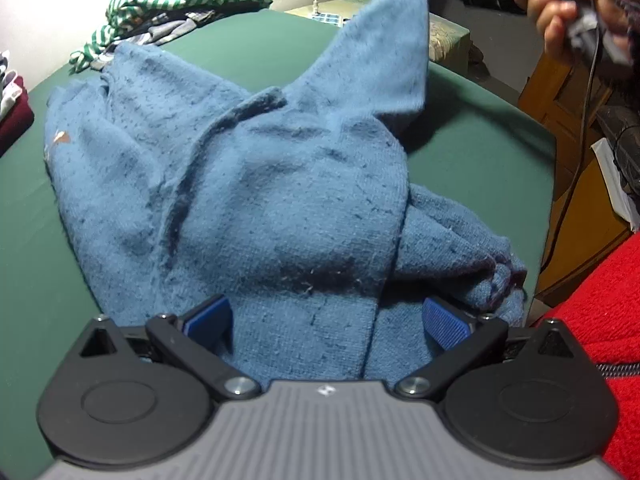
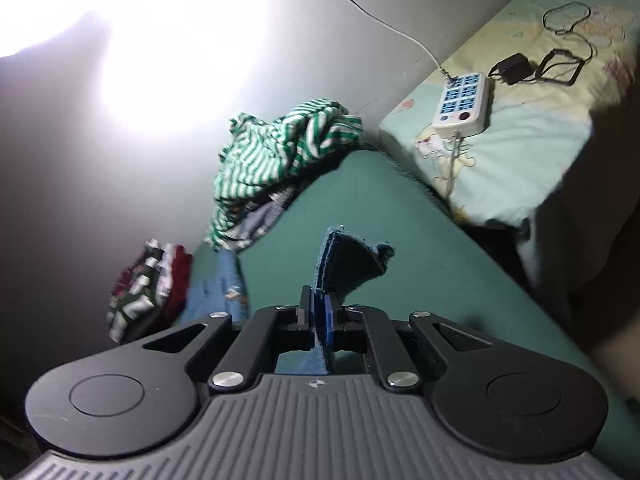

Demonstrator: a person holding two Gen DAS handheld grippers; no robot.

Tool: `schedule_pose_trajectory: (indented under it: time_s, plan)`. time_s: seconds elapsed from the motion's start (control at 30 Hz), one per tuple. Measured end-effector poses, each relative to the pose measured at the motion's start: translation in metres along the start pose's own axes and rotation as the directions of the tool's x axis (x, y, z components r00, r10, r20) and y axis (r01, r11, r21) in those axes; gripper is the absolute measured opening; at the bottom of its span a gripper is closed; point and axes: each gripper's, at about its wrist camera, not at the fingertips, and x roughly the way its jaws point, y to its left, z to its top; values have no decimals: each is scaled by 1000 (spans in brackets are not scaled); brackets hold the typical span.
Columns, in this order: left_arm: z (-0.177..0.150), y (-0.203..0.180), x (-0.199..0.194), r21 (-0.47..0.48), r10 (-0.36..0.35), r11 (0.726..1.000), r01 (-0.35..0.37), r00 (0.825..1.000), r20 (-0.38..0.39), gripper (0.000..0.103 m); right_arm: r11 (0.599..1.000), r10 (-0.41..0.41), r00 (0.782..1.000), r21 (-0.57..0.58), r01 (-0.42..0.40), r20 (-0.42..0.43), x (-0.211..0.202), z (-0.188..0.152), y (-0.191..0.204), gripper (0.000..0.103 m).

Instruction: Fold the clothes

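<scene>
My right fingers [image 2: 320, 316] are clamped on a corner of the blue knit [image 1: 248, 184], holding it high so the cloth hangs in a peak and I can find its edges. My left fingers [image 1: 328, 322] are spread wide just over the near hem, gripping nothing. The knit lies rumpled on the green desk [image 1: 472, 148], creased and bunched at its right side, not yet flat. A striped heap [image 2: 280, 148] and a small stack [image 2: 152, 280] sit farther back.
</scene>
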Motion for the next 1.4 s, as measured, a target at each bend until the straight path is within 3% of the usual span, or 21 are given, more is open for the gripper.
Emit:
schedule_pose_trajectory:
  time_s: [0.13, 0.27, 0.53, 0.63, 0.77, 0.87, 1.0, 1.1, 1.27, 1.4]
  plan:
    - [-2, -4, 1, 33, 21, 999, -21, 1000, -7, 102, 982, 159, 986, 98, -164, 49, -6, 11, 25, 6]
    - [-5, -12, 2, 64, 53, 997, -53, 999, 0, 102, 940, 295, 951, 149, -306, 90, -2, 23, 53, 6]
    - [-9, -26, -3, 74, 95, 993, -97, 995, 36, 95, 874, 464, 883, 121, -470, 74, 29, 41, 113, 6]
    - [-10, -29, -4, 54, 107, 993, -110, 993, 41, 87, 856, 506, 861, 96, -508, 41, 40, 41, 137, 6]
    - [-13, -28, -10, 6, 123, 992, -123, 991, 52, 67, 844, 534, 845, 62, -533, -1, 52, 36, 162, 6]
    - [-17, -21, -19, -53, 120, 992, -117, 991, 58, 56, 857, 514, 857, 40, -513, -16, 65, 33, 167, 6]
    - [-27, -7, -29, -125, 112, 987, -103, 992, 64, 27, 875, 485, 874, 9, -485, -35, 82, 29, 174, 6]
    - [-32, 6, -36, -192, 102, 978, -85, 992, 76, 14, 886, 462, 886, -14, -463, -48, 95, 26, 178, 6]
    - [-38, 13, -44, -257, 56, 966, -26, 993, 108, 11, 903, 422, 904, -53, -426, -69, 116, 21, 186, 6]
    - [-41, 9, -41, -264, 23, 964, 5, 994, 104, 11, 934, 336, 936, -93, -346, -107, 159, 13, 187, 6]
